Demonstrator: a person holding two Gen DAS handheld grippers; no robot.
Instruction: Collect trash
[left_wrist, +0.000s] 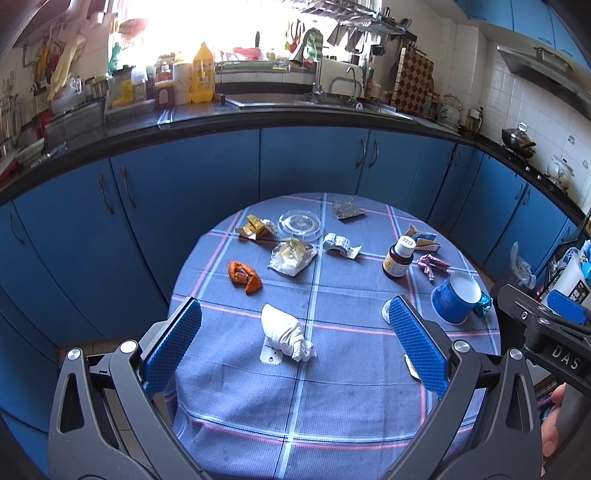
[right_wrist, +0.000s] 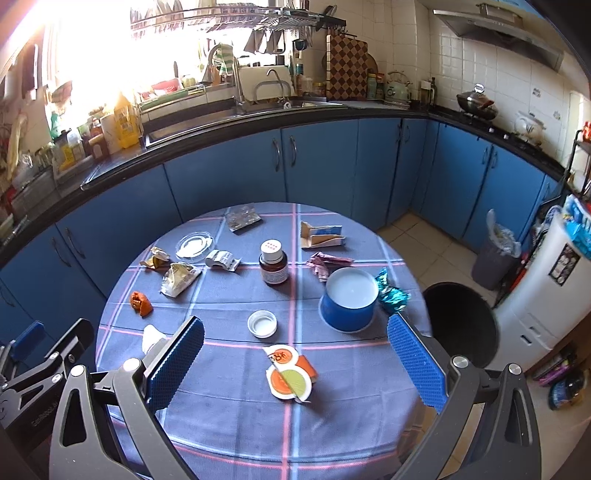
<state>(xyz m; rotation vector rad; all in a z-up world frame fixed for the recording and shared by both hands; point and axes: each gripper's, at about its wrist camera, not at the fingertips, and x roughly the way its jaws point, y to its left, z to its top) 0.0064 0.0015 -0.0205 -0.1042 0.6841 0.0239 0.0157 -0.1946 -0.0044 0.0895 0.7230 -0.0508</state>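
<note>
Many scraps of trash lie scattered over the round tabletop, none yet picked up.

Crumpled tissue sits between the spread jaws of the left hand-held gripper; the right hand-held gripper, also released and empty, brackets a torn wrapper, with the black bin alongside for drop-off.

surface cloth: I see blue-grey with pink and pale-blue checks
my gripper pads: blue, dimpled
cup: blue outside, white inside
crumpled tissue: white
peel scrap: orange
foil wrapper: teal
cabinets: blue
</note>
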